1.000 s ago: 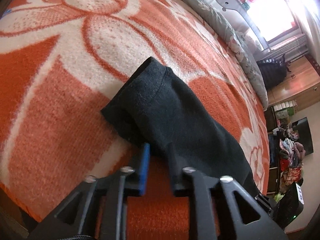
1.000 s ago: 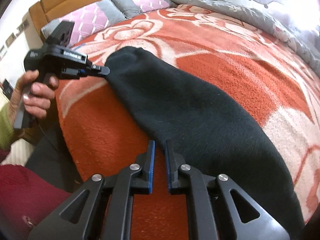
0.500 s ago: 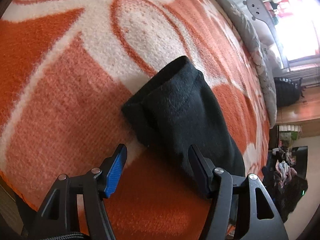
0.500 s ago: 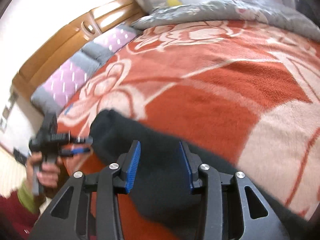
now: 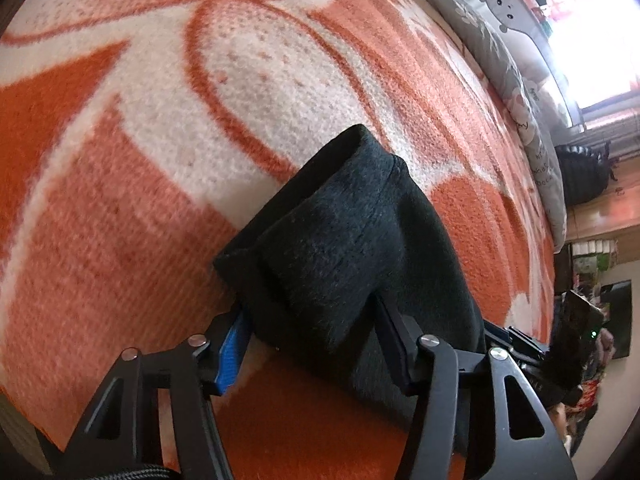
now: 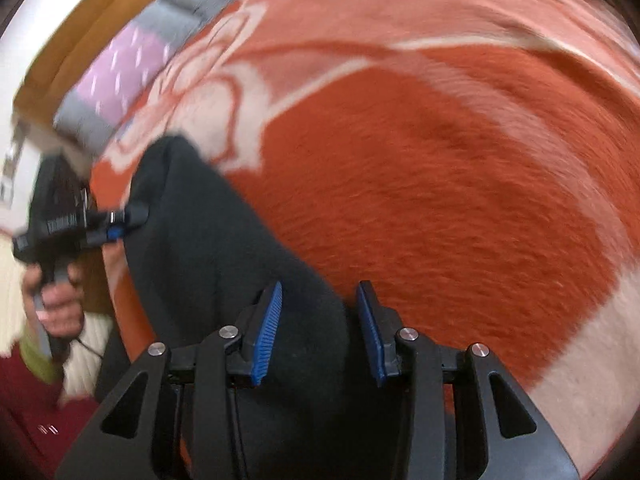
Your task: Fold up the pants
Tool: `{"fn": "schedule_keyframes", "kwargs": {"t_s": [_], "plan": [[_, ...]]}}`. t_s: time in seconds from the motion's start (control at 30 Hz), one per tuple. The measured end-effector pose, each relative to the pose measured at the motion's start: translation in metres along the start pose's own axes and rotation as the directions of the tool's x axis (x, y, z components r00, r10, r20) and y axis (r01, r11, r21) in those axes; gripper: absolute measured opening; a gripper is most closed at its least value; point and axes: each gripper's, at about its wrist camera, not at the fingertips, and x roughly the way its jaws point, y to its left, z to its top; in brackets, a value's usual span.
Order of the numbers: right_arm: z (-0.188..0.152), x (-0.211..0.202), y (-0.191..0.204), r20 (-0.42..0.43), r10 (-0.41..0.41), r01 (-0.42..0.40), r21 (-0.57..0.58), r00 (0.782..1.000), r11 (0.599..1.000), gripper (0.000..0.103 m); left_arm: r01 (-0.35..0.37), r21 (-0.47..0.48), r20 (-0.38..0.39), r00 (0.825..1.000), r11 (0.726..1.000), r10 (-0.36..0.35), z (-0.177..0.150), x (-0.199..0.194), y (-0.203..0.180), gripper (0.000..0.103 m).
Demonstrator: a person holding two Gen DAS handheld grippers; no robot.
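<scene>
An orange and cream floral blanket [image 5: 200, 128] is covering the bed. A grey printed quilt [image 5: 516, 92] is lying along its far edge, below a grey rail with a bear face [image 5: 505, 0]. Strong daylight is pouring through a window [image 5: 592, 32]. A wooden floor [image 5: 600, 212] is showing beyond. In the blurred right wrist view, a pink and grey pillow [image 6: 132, 60] is resting against what is probably a wooden headboard [image 6: 80, 36].

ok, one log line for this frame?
left gripper: open, straddling dark folded pants | right gripper: open over pants | surface: orange floral blanket
</scene>
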Motion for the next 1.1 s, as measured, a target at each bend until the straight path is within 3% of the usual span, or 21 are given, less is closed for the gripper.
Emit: {"fn": "schedule_keyframes", "kwargs": {"t_s": [0.1, 0.2, 0.23, 0.27, 0.37, 0.43, 0.5, 0.53, 0.57, 0.63, 0.7, 0.8, 0.97, 1.03, 1.1], "plan": [[0.0, 0.004, 0.006, -0.014, -0.028, 0.027, -0.05, 0.999, 0.998, 0.038, -0.007, 0.025, 0.018, 1.0, 1.0, 0.007, 0.004, 0.006, -0.005, 0.047], [-0.002, -0.001, 0.009, -0.009, -0.029, 0.028, -0.053, 1.0, 0.998, 0.022, 0.002, 0.055, 0.041, 0.999, 0.998, -0.004, 0.007, 0.008, -0.007, 0.03], [-0.004, -0.006, 0.012, 0.003, -0.041, 0.041, -0.064, 0.999, 0.997, 0.013, 0.026, 0.066, 0.051, 0.998, 0.998, -0.029, 0.008, 0.006, -0.009, 0.02], [-0.006, -0.015, 0.016, 0.025, -0.052, 0.054, -0.067, 0.998, 0.996, 0.01, 0.05, 0.072, 0.065, 0.996, 0.996, -0.054, 0.008, 0.002, -0.009, 0.017], [-0.012, -0.045, 0.022, 0.123, -0.051, 0.057, -0.043, 0.991, 0.997, 0.009, 0.13, 0.133, 0.13, 0.981, 0.983, -0.147, 0.001, -0.026, -0.018, 0.015], [-0.019, -0.076, 0.025, 0.231, -0.029, 0.032, -0.01, 0.973, 0.999, 0.008, 0.178, 0.177, 0.171, 0.963, 0.968, -0.208, -0.005, -0.049, -0.023, 0.015], [-0.024, -0.1, 0.027, 0.318, -0.019, 0.015, 0.014, 0.948, 1.0, 0.008, 0.242, 0.22, 0.216, 0.933, 0.945, -0.289, -0.013, -0.078, -0.027, 0.015], [-0.027, -0.112, 0.028, 0.376, -0.009, 0.0, 0.026, 0.927, 1.0, 0.008, 0.277, 0.244, 0.246, 0.909, 0.929, -0.335, -0.018, -0.094, -0.027, 0.015], [-0.031, -0.115, 0.03, 0.399, -0.008, -0.004, 0.028, 0.917, 1.0, 0.008, 0.293, 0.266, 0.265, 0.894, 0.918, -0.362, -0.022, -0.105, -0.028, 0.015], [-0.031, -0.111, 0.033, 0.416, -0.044, 0.03, 0.041, 0.908, 0.999, 0.008, 0.311, 0.293, 0.27, 0.88, 0.904, -0.39, -0.023, -0.115, -0.028, 0.015], [-0.022, -0.089, 0.041, 0.389, -0.09, 0.084, 0.033, 0.917, 0.996, 0.008, 0.27, 0.31, 0.274, 0.893, 0.911, -0.358, -0.023, -0.113, -0.026, 0.015], [-0.013, -0.058, 0.046, 0.341, -0.149, 0.152, 0.019, 0.928, 0.988, 0.008, 0.166, 0.314, 0.274, 0.927, 0.935, -0.256, -0.017, -0.091, -0.019, 0.015], [-0.013, -0.03, 0.038, 0.3, -0.161, 0.142, 0.086, 0.94, 0.986, 0.01, 0.052, 0.278, 0.218, 0.969, 0.959, -0.116, -0.004, -0.05, 0.009, 0.018], [-0.015, -0.021, 0.034, 0.274, -0.181, 0.149, 0.131, 0.945, 0.98, 0.017, -0.016, 0.287, 0.19, 0.981, 0.958, -0.041, -0.003, -0.036, 0.013, 0.024], [-0.021, -0.025, 0.033, 0.272, -0.21, 0.17, 0.164, 0.939, 0.972, 0.033, -0.061, 0.293, 0.195, 0.981, 0.954, 0.003, -0.006, -0.036, 0.016, 0.031]]}}
